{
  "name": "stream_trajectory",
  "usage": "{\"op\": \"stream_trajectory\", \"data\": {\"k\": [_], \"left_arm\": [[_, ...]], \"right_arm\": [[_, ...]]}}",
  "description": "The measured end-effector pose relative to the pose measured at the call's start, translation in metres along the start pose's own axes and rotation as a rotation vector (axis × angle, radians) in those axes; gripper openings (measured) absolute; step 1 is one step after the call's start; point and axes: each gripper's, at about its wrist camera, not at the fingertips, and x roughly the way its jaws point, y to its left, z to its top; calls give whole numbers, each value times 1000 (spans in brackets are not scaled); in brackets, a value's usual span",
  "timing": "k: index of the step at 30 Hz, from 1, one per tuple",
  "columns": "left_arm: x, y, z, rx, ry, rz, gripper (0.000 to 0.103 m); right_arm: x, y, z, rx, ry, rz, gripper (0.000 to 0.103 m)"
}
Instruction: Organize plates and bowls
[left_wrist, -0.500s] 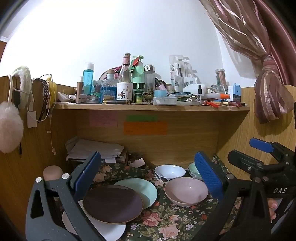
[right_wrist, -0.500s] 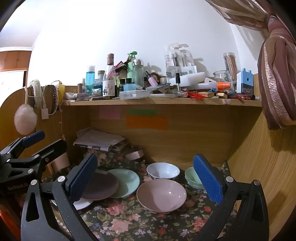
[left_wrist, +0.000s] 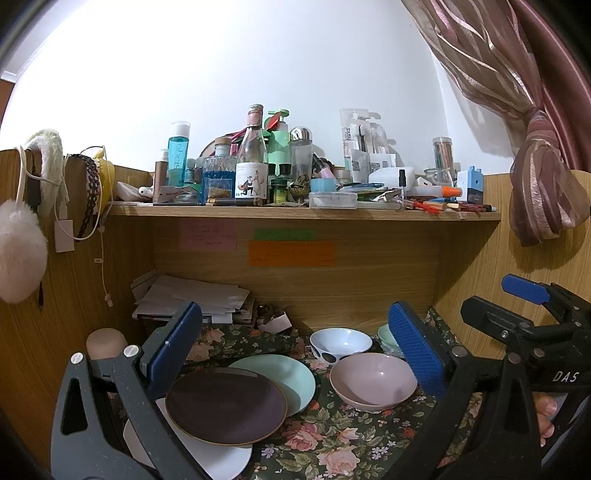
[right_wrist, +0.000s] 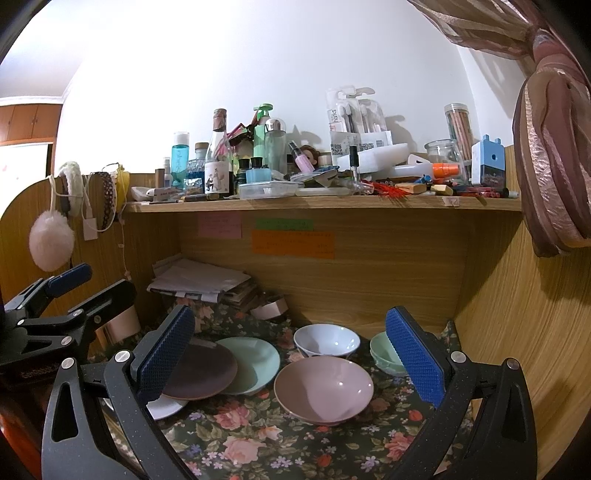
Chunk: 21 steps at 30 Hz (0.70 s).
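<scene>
On the floral cloth lie three overlapping plates: a dark brown plate (left_wrist: 225, 404) (right_wrist: 201, 371) on top, a mint plate (left_wrist: 286, 376) (right_wrist: 251, 363) behind it, a white plate (left_wrist: 218, 459) (right_wrist: 164, 406) underneath. A pink bowl (left_wrist: 373, 380) (right_wrist: 323, 387) sits to their right, a white bowl (left_wrist: 340, 343) (right_wrist: 327, 339) behind it, and green bowls (left_wrist: 386, 338) (right_wrist: 384, 354) at the back right. My left gripper (left_wrist: 295, 350) hangs open above the plates with nothing in it. My right gripper (right_wrist: 290, 356) is open and empty over the pink bowl, and also shows at the right (left_wrist: 524, 291) of the left wrist view.
A cluttered wooden shelf (left_wrist: 295, 212) (right_wrist: 321, 203) with bottles and stationery runs overhead. A paper stack (left_wrist: 192, 297) (right_wrist: 201, 280) fills the back left corner. Wooden walls close in left and right. A curtain (left_wrist: 543, 184) hangs at the right. A pink cup (right_wrist: 118, 326) stands left.
</scene>
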Motion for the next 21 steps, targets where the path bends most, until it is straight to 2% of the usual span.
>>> {"op": "stream_trajectory", "data": {"k": [17,21], "left_arm": [[2,6,-1,1,28,3,103],[6,2,-4,14,83,4,103]], "right_arm": [[2,-1,-1,19,11,20,103],[4,0,-1,24,16,23,103]]}}
